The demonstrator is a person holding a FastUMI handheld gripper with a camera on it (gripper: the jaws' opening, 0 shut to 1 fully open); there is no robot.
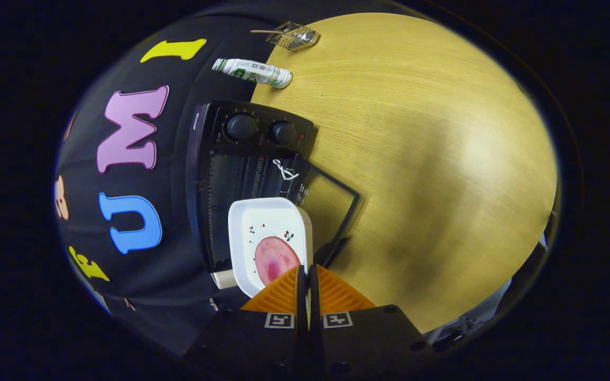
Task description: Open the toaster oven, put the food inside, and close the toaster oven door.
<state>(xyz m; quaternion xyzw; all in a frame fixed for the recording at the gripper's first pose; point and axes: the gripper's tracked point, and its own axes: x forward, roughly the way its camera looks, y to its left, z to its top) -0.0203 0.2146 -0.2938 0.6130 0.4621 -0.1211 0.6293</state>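
Note:
My gripper is shut on the rim of a white square plate, whose edge is pinched between the two orange fingers. A round pink slice of food lies on the plate just ahead of the fingertips. Beyond the plate stands the black toaster oven with two knobs. Its glass door is folded down open onto the wooden table. The plate hangs in front of the oven's dark opening, partly over the door. A white string hangs at the door's edge.
Past the oven, a white and green bottle lies on its side at the table's edge. Further on sits a small metal wire rack. The wide wooden tabletop stretches away beside the open door.

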